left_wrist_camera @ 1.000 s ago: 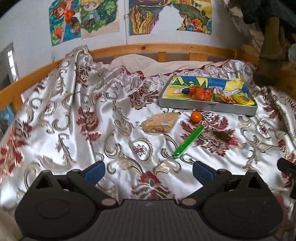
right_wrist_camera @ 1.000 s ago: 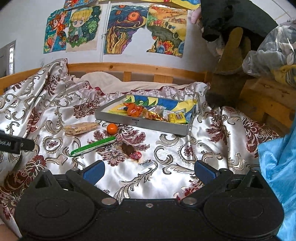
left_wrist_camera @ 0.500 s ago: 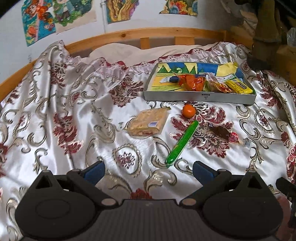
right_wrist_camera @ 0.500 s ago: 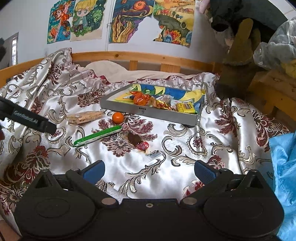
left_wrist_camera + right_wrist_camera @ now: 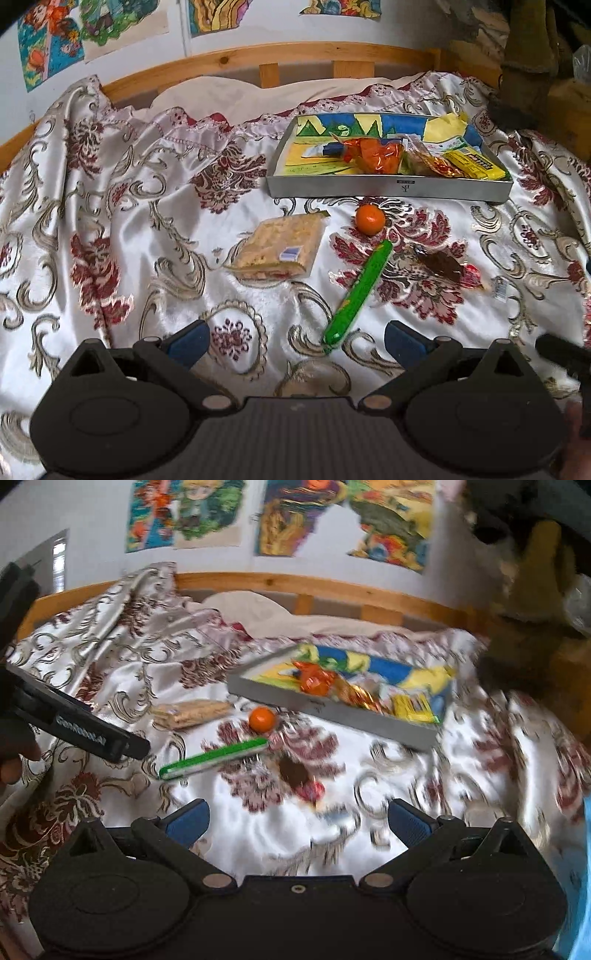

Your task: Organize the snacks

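Note:
A grey tray with several snacks in it lies on the patterned bedspread. In front of it lie a cracker pack, a small orange ball, a green stick pack and a brown-and-red wrapped sweet. My left gripper is open and empty, just short of the green stick's near end. My right gripper is open and empty, hovering near the sweet. The left gripper's body shows at the right wrist view's left edge.
A wooden bed rail and a pillow lie behind the tray. Dark clutter and wooden furniture stand at the right. Blue cloth is at the right wrist view's right edge. The bedspread has folds at the left.
Both grippers have moved forward and down toward the loose snacks. The left one has closed in on the green stick. The right view is now blurred with motion.

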{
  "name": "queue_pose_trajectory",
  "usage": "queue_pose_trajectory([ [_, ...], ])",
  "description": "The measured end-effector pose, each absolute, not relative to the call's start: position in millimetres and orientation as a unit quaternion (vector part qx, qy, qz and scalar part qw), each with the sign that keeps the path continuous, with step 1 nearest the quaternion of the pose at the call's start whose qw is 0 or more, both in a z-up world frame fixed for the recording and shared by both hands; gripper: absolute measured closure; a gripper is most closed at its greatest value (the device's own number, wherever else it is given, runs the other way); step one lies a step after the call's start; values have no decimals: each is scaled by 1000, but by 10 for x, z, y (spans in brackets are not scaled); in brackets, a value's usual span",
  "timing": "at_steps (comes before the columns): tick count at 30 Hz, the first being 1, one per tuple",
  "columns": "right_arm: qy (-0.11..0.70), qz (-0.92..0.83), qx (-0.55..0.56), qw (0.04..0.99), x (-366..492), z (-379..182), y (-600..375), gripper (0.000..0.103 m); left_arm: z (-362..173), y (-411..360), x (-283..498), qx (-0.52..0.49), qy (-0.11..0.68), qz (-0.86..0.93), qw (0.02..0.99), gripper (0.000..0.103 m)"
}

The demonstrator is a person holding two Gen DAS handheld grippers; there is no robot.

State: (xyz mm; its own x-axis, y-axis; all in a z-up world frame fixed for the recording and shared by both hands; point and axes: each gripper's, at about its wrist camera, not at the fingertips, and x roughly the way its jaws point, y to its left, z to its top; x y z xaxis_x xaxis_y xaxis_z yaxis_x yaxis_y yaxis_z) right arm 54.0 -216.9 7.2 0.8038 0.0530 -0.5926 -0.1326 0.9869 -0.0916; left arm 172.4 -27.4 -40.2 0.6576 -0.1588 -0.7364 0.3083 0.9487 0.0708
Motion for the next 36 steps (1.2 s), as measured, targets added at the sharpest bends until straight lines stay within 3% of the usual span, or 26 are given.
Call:
queue_pose_trajectory([
  [13, 351, 90, -106, 926, 1264, -323, -2272, 1, -687, -365, 2048, 70, 424, -167, 888, 0],
  [27, 354, 105, -144, 918, 1525, -671, -2240, 8, -975, -768, 2186, 129, 410, -243, 870, 1],
  [34, 358, 121, -94, 921, 1661, -757, -2378, 9, -1024, -774, 2294, 106, 418, -256, 865, 10],
  [36, 358, 124, -81, 922, 1692, -750, -2398, 14, -1004, -739, 2329, 87, 423, -254, 866, 13],
])
